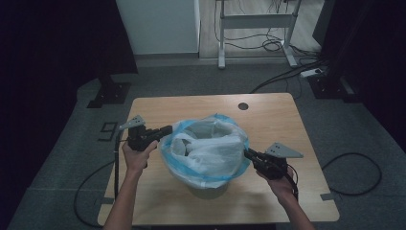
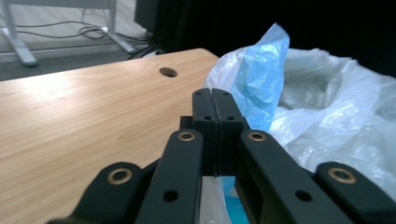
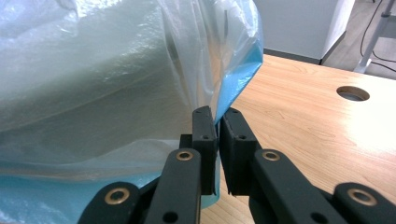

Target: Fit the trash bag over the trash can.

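At the centre of the high view a grey bin (image 1: 207, 190) stands on the wooden table (image 1: 268, 120), lined with a blue-edged plastic bag (image 1: 206, 148) whose crumpled white film fills its mouth. The left gripper (image 1: 166, 131) is clamped on the bag's left edge. The right gripper (image 1: 247, 154) pinches the bag's right rim, jaws nearly closed.

My high view is dim, its corners falling to black. Soft glare lies on the desk (image 2: 70, 107) in both gripper views, where near tool parts and far background blur.
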Available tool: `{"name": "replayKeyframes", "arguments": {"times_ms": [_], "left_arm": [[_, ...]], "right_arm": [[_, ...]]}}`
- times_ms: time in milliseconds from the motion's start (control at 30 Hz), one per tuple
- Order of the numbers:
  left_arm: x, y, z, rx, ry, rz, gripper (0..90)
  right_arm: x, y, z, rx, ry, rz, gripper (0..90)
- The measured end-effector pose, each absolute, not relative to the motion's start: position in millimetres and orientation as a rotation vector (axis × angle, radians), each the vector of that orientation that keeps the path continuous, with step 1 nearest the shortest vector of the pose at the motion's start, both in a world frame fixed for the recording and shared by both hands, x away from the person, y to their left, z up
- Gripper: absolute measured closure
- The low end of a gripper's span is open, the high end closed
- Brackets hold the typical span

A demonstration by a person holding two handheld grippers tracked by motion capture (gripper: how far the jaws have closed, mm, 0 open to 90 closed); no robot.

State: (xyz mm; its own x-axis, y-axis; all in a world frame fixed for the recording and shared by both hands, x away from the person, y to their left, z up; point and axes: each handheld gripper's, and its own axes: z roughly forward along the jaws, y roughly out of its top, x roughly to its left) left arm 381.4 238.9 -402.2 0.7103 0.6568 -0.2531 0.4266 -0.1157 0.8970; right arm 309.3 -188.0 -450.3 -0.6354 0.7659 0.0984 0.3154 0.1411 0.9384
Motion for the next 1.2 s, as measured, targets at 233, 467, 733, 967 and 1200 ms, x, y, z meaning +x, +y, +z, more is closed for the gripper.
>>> {"name": "replayKeyframes", "arguments": {"times_ms": [233,467,733,967,1200], "left_arm": [[389,232,-407,1.786,0.999,0.309,89.5],[396,220,-431,1.919,1.081,0.228,89.4],[385,220,-438,1.936,1.067,0.209,89.4],[374,223,-439,1.907,1.045,0.221,88.5],[369,232,-435,1.841,1.011,0.235,85.4]], "right_arm": [[313,-186,-453,1.059,2.037,1.452,88.5],[317,-177,-467,1.076,2.123,1.379,88.9],[315,-175,-475,1.081,2.169,1.348,88.9],[306,-185,-480,1.081,2.121,1.36,79.9],[271,-206,-450,1.003,1.953,1.515,65.5]]}}
